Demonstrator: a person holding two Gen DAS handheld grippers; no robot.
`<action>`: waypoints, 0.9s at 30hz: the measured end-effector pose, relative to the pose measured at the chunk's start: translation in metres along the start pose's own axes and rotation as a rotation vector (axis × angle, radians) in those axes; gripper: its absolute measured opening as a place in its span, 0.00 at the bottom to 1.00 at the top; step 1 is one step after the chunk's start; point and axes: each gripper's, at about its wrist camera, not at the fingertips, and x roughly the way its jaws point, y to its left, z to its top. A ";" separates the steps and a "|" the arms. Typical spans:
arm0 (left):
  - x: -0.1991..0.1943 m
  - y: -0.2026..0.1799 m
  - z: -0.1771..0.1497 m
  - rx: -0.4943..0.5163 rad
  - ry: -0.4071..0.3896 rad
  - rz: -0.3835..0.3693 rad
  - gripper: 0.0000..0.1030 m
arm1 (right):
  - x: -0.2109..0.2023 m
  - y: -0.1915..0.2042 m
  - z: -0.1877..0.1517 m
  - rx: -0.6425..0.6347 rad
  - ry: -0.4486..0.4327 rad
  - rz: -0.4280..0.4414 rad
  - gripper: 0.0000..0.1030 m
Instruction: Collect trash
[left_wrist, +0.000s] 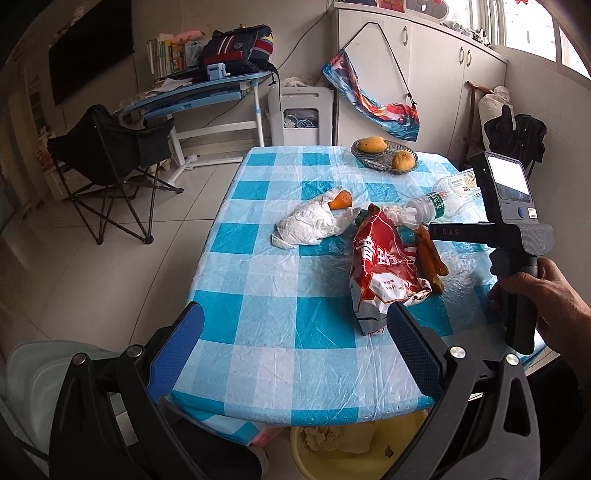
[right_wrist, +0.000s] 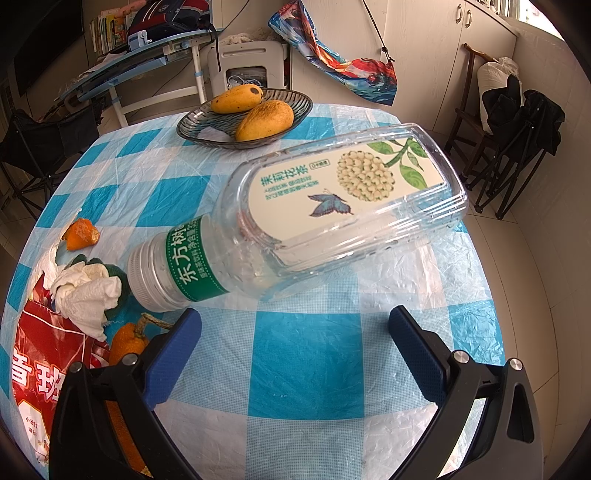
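My left gripper (left_wrist: 295, 343) is spread wide, empty, above the crinkled checked plastic tablecloth (left_wrist: 258, 280); glossy red snack bag (left_wrist: 380, 266) lies just ahead. My right gripper (right_wrist: 295, 350) is also spread, empty; the clear flat-sided bottle (right_wrist: 314, 210) lies on its side just ahead, ribbed cap beside a crumpled tissue (right_wrist: 88, 295).

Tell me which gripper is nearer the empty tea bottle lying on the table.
Right. The right gripper hovers open just short of the bottle. The left gripper is open at the table's near edge, by the red snack bag, farther away.
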 end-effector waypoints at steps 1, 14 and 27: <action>0.002 -0.002 0.000 0.004 -0.001 -0.001 0.93 | -0.002 0.000 -0.001 -0.004 0.005 0.001 0.94; 0.015 -0.009 0.005 -0.010 0.002 -0.032 0.93 | -0.063 -0.014 -0.031 -0.010 -0.057 0.085 0.94; 0.025 -0.006 0.005 -0.040 0.021 0.005 0.93 | -0.101 0.020 -0.043 -0.113 -0.238 0.196 0.94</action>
